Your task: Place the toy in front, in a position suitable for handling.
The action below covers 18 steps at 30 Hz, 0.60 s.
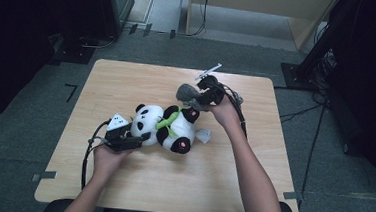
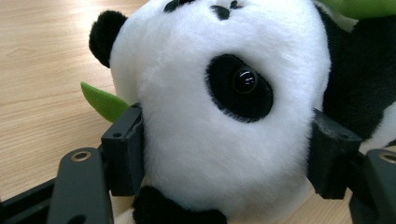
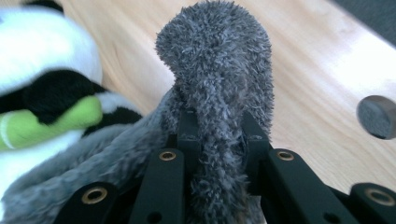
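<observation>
High view. 1 light wooden table [image 1: 127, 81] with rounded corners. On it lies 1 black-and-white plush panda [image 1: 167, 127] with a green fabric bamboo sprig across its chest. Its long axis runs left-right across the table, head toward the left gripper [image 1: 136, 141], feet toward the right gripper [image 1: 200, 103]. The left gripper sits at the head end and touches it. The right gripper is beyond the body's far end and holds 1 grey fuzzy plush piece [image 1: 187, 93] raised just above the panda's upper foot. Each hand is thus nearest its own item: left to the panda, right to the grey piece.

Left gripper view. The panda's white head [image 2: 205, 130] fills the space straight ahead between the 2 black jaws, 1 pad on each side of it, both pressing into the fur; the jaws stand wide but are clamped on the head. 1 black ear [image 2: 105, 35] is up and to the left, and 1 green leaf tip [image 2: 102, 100] pokes out left of the left-hand pad.

Right gripper view. The jaws stand narrow, pinched on the grey piece [image 3: 219, 93], which rises straight up out of them as an upright rounded lobe. The panda's body with the green sprig [image 3: 51, 119] lies to the left of this gripper, touching the grey fur low down. The table top lies beyond.

Judgement: the grey piece appears to lie against the panda, so any pull apart would run along the panda's long axis.
</observation>
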Tool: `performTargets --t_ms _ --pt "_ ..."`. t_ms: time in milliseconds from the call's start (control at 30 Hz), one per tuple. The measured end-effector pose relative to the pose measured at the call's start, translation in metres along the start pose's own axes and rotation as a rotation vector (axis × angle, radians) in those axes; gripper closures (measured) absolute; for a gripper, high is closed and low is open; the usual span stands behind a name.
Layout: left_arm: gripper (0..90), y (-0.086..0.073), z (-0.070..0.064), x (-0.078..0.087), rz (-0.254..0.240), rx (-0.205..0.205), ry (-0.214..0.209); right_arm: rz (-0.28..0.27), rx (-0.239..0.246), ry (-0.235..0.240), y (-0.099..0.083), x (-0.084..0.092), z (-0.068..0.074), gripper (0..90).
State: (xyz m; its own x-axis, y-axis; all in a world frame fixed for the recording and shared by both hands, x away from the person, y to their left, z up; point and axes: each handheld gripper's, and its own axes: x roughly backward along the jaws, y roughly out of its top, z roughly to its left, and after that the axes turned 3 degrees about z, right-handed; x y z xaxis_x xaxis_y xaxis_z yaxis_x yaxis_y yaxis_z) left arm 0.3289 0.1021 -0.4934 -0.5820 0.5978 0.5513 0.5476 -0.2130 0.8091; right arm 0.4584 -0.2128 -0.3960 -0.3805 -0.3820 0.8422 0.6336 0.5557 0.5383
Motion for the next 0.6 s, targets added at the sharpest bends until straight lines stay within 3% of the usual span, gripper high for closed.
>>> performTargets --t_ms 100,267,400,600 --pt "25.5 0.0 0.0 0.0 -0.002 -0.004 -0.005 -0.09 -0.013 0.006 -0.002 0.015 -0.001 75.9" --pt "22.7 0.0 0.0 0.0 -0.003 -0.004 -0.003 -0.215 0.008 0.022 -0.001 0.042 0.012 75.0" --pt "21.5 0.001 -0.001 0.0 -0.003 -0.002 -0.002 -0.261 0.035 0.056 -0.007 0.052 0.027 73.9" --pt "21.7 0.001 -0.001 0.0 -0.006 0.001 -0.002 -0.298 0.084 0.12 -0.017 0.046 0.054 73.7"
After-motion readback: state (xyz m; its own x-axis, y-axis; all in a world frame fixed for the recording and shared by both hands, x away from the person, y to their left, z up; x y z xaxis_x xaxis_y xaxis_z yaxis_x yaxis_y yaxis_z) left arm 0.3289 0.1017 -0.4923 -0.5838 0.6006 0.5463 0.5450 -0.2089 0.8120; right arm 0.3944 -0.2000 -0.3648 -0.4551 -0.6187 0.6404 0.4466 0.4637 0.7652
